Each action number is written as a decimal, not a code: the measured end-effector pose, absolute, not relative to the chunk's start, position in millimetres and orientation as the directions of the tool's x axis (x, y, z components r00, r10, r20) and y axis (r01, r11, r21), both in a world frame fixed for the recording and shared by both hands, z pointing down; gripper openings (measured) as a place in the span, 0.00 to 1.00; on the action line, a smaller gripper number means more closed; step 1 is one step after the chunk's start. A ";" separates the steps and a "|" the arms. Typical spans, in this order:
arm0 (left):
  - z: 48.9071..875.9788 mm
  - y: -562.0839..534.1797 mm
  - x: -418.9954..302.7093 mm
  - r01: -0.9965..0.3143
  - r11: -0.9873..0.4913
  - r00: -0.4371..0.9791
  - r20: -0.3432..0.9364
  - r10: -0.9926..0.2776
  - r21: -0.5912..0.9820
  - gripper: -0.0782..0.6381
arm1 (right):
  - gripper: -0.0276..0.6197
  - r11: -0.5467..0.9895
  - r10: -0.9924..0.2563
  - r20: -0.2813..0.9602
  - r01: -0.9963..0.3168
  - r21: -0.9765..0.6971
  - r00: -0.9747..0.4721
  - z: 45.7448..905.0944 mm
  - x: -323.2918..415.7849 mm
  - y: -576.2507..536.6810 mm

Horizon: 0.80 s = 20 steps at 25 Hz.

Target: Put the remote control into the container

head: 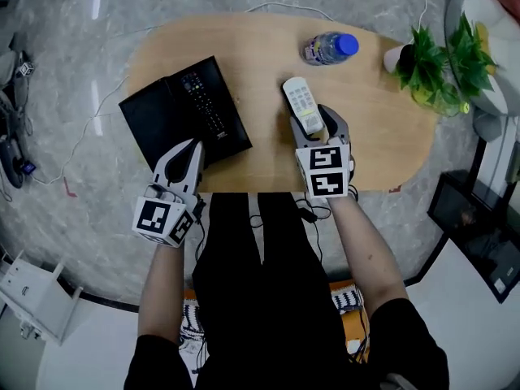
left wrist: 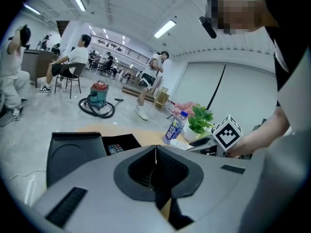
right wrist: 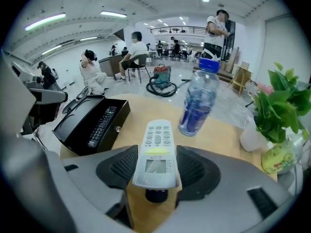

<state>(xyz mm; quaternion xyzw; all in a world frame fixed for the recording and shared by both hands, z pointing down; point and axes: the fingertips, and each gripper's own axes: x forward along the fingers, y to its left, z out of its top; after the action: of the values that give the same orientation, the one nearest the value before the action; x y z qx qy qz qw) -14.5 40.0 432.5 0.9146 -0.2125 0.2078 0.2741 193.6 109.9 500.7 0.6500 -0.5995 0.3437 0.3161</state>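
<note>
Head view shows the task partly done, as we judge it: the slim white remote control with grey buttons (head: 301,104) is gripped but not yet in the open black rectangular container (head: 149,127). It sits to the right of the container, clearly apart from it, over the light wooden oval desk (head: 260,47). A long black remote (head: 204,104) already lies inside the container, along its right side.

Our right tool (head: 314,125) is closed on the white remote; in the right gripper view its dark ribbed pads (right wrist: 193,168) press both long edges of the remote's lower half, display end nearest the camera. We cannot tell whether the remote is clear of the desk. What is left, we think, is the carry leftward to the container and the release above it.

Our right forearm reaches out from the body, with the tool pitched steeply down and its marker cube facing up. Our left tool (head: 193,148) hovers at the container's near edge, tilted less steeply, jaws pressed together with nothing between them.
</note>
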 end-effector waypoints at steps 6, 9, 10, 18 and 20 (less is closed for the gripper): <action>428.3 17.6 -66.4 -0.576 -0.709 0.791 0.498 -0.356 0.407 0.12 | 0.45 0.074 -0.588 0.808 -0.997 0.008 -0.038 487.8 133.3 59.4; 427.6 10.9 -90.2 -0.605 -0.684 0.775 0.499 -0.388 0.407 0.12 | 0.45 0.131 -0.589 0.805 -0.991 0.009 -0.070 484.4 107.9 40.7; 427.9 9.0 -97.1 -0.614 -0.676 0.770 0.499 -0.398 0.408 0.12 | 0.45 0.147 -0.588 0.805 -0.989 0.010 -0.079 484.4 101.2 35.5; 429.9 -3.7 -141.5 -0.672 -0.611 0.733 0.497 -0.465 0.419 0.12 | 0.45 0.308 -0.548 0.822 -0.951 0.029 -0.152 494.4 58.3 4.6; 432.2 -6.7 -152.0 -0.686 -0.594 0.721 0.501 -0.478 0.420 0.12 | 0.45 0.369 -0.534 0.827 -0.928 0.041 -0.176 499.0 47.4 -3.3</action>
<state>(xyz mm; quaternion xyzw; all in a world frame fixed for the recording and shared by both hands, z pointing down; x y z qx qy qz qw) -152.0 -6.7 432.2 0.8764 -0.3321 0.1702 0.3044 47.4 -3.3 499.0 0.5038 -0.7255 0.2479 0.3981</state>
